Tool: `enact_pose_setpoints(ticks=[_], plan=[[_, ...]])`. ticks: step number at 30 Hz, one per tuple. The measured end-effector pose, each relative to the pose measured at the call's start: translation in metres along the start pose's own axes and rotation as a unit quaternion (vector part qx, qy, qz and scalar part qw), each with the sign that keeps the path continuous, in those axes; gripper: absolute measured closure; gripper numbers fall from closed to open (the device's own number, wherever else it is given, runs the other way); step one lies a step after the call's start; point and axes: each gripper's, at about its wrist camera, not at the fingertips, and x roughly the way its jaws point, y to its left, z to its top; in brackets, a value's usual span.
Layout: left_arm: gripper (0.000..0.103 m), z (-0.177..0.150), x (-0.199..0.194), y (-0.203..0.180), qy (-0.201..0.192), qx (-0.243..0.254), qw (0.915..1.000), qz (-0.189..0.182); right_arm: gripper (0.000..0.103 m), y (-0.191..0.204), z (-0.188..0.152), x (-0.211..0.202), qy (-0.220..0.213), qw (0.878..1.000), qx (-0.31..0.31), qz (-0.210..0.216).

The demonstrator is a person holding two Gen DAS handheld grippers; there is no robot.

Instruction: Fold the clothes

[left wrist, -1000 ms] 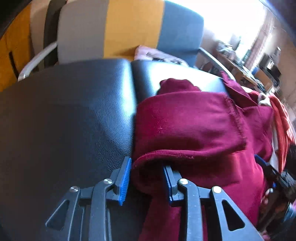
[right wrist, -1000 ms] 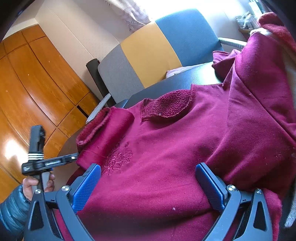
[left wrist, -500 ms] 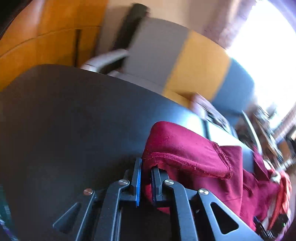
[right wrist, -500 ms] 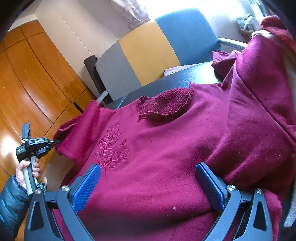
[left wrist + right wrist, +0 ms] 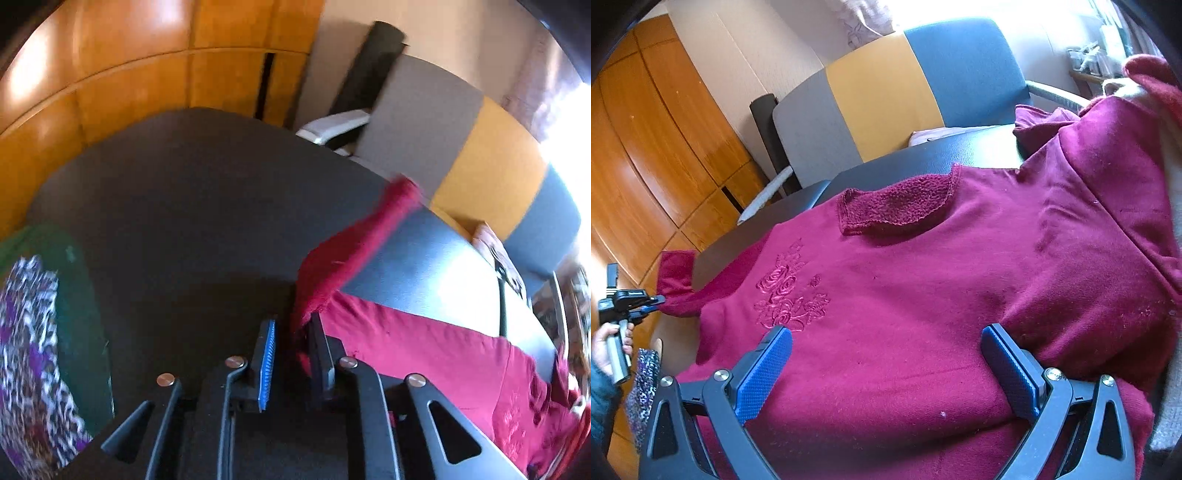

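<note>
Spread across the black table [image 5: 916, 158], the maroon sweatshirt [image 5: 923, 295] lies front-up with its embroidered roses [image 5: 790, 295] showing and the fleecy inside of the collar [image 5: 897, 206] turned out. Its long axis runs side to side in the right wrist view, and one sleeve [image 5: 354, 243] reaches out towards the left edge — that is the end that matters next. The left gripper [image 5: 291, 350] sits at that sleeve's cuff; its jaws are opening, with the cloth lying against the right-hand finger and a clear gap to the blue pad [image 5: 266, 363] of the other. The right gripper [image 5: 886, 373] hovers over the hem with its fingers wide apart, clamped on nothing. So the left hand [image 5: 609, 347] is the nearer one for folding the sleeve inward. The fabric looks soft, thick and matte; the tabletop smooth and leathery. A striped sofa [image 5: 886, 88] stands behind the table, wood panels [image 5: 665, 147] beyond.
</note>
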Motion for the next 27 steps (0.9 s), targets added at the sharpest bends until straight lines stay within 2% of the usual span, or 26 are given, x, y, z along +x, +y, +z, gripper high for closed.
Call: enact_pose_setpoints(ticks=[2, 5, 7, 10, 12, 14, 17, 18, 21, 23, 24, 27], plan=[[0.087, -0.002, -0.005, 0.011, 0.000, -0.026, 0.9996, 0.005, 0.000, 0.001, 0.001, 0.001, 0.005, 1.000, -0.002, -0.004], [0.087, -0.008, -0.028, 0.014, -0.033, -0.040, 0.9986, 0.005, 0.000, 0.011, 0.006, 0.007, 0.038, 0.999, -0.029, -0.025], [0.085, -0.017, -0.044, 0.006, -0.052, -0.033, 0.9978, -0.024, 0.000, 0.020, 0.010, 0.009, 0.066, 0.996, -0.050, -0.036], [0.081, -0.036, -0.045, -0.044, -0.034, 0.048, 0.9936, -0.096, 0.000, 0.030, 0.029, 0.002, 0.062, 0.997, -0.051, -0.011], [0.081, -0.055, -0.041, -0.090, -0.008, 0.124, 0.9828, -0.137, 0.000, 0.037, 0.043, -0.004, 0.049, 0.997, -0.051, 0.005], [0.081, -0.079, -0.036, -0.135, 0.009, 0.187, 0.9684, -0.165, 0.000, 0.039, 0.059, 0.000, 0.057, 0.997, -0.044, 0.019], [0.081, -0.111, -0.027, -0.193, 0.031, 0.264, 0.9446, -0.193, 0.000, 0.033, 0.076, 0.023, 0.099, 0.994, -0.041, -0.007], [0.081, -0.122, -0.021, -0.219, 0.037, 0.293, 0.9351, -0.196, 0.000, 0.030, 0.082, 0.031, 0.113, 0.993, -0.040, -0.016], [0.081, -0.147, 0.001, -0.257, 0.049, 0.350, 0.9163, -0.188, 0.002, 0.016, 0.090, 0.064, 0.168, 0.983, -0.041, -0.061], [0.081, -0.152, 0.015, -0.263, 0.052, 0.365, 0.9147, -0.165, 0.005, 0.008, 0.090, 0.086, 0.201, 0.975, -0.041, -0.084], [0.081, -0.155, 0.022, -0.266, 0.053, 0.372, 0.9140, -0.154, 0.004, 0.009, 0.091, 0.092, 0.200, 0.974, -0.051, -0.093], [0.080, -0.151, 0.035, -0.249, 0.044, 0.359, 0.9240, -0.123, 0.003, 0.021, 0.094, 0.105, 0.193, 0.974, -0.077, -0.091]])
